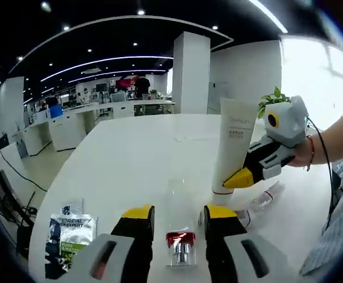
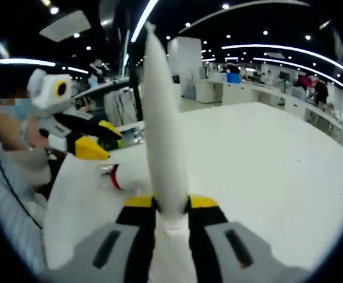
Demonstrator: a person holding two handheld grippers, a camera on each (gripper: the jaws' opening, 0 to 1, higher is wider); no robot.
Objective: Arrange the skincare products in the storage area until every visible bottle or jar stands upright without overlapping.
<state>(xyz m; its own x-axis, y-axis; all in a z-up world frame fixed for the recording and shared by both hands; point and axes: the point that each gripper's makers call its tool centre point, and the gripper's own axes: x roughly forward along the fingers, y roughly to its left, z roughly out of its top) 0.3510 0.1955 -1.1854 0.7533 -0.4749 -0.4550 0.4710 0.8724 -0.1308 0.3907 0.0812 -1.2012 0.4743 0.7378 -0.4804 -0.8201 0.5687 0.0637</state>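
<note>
A tall white tube (image 1: pixel 233 141) stands cap-down on the white table (image 1: pixel 136 159), and my right gripper (image 1: pixel 240 178) is shut on its lower part. In the right gripper view the same white tube (image 2: pixel 161 135) rises between the closed jaws of the right gripper (image 2: pixel 170 203). My left gripper (image 1: pixel 179 213) is open, its yellow-tipped fingers on either side of a small clear bottle with a red band (image 1: pixel 180 239), with gaps showing on both sides. The left gripper (image 2: pixel 92 144) also appears at the left of the right gripper view, near a red-banded item (image 2: pixel 114 174).
A second clear bottle (image 1: pixel 267 197) lies on its side right of the tube. A printed sachet pack (image 1: pixel 71 231) lies at the near left. A person's hand (image 1: pixel 319 147) holds the right gripper. A small potted plant (image 1: pixel 273 98) stands behind. Office desks lie beyond the table.
</note>
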